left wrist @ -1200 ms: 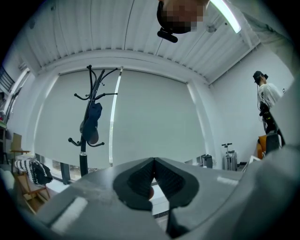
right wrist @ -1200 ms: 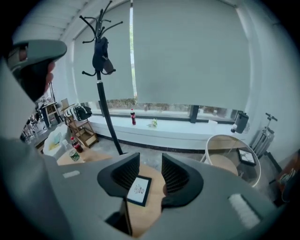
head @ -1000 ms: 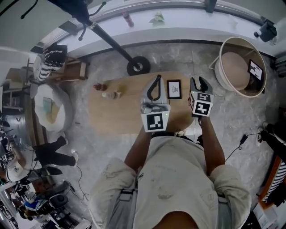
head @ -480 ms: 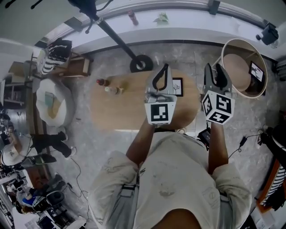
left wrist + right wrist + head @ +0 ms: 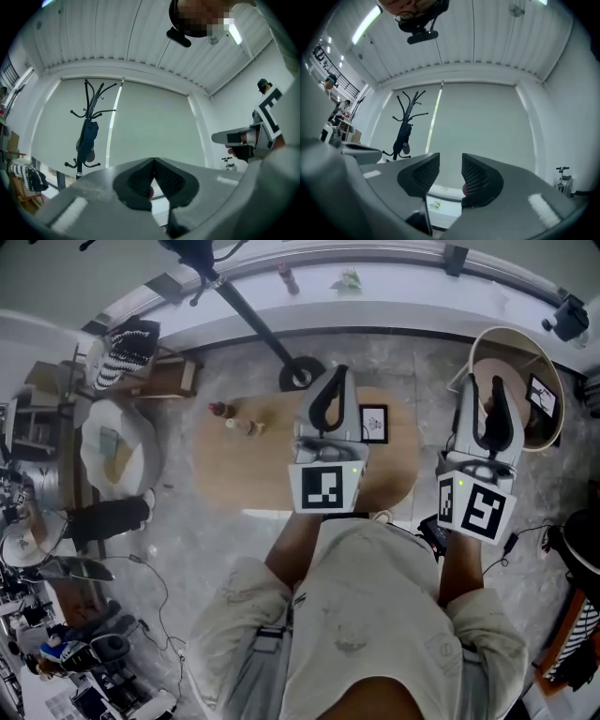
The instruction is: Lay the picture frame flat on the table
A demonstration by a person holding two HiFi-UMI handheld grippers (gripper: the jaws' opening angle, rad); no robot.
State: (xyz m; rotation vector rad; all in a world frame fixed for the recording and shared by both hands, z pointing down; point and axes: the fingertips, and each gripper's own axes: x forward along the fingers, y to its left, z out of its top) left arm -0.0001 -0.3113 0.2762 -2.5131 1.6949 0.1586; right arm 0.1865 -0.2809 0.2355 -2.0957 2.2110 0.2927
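A small black picture frame (image 5: 373, 424) with a white mat lies face up on the right part of the oval wooden table (image 5: 253, 470). Both grippers are lifted high above the table and point up and away from it. My left gripper (image 5: 338, 374) hangs over the table just left of the frame, its jaws shut with nothing between them (image 5: 153, 161). My right gripper (image 5: 485, 383) is off the table's right end, its jaws a small gap apart and empty (image 5: 451, 161). Neither gripper view shows the frame, only wall, blind and ceiling.
Two small objects (image 5: 223, 412) (image 5: 242, 427) stand on the table's left part. A coat stand's round base (image 5: 300, 376) is behind the table, and the coat stand (image 5: 89, 126) itself rises before the blind. A large round tub (image 5: 516, 381) sits right, a cushioned chair (image 5: 117, 451) left.
Both grippers have risen from the table toward the head camera. The right one has swung right, past the table's end. The frame has stayed where it lay.
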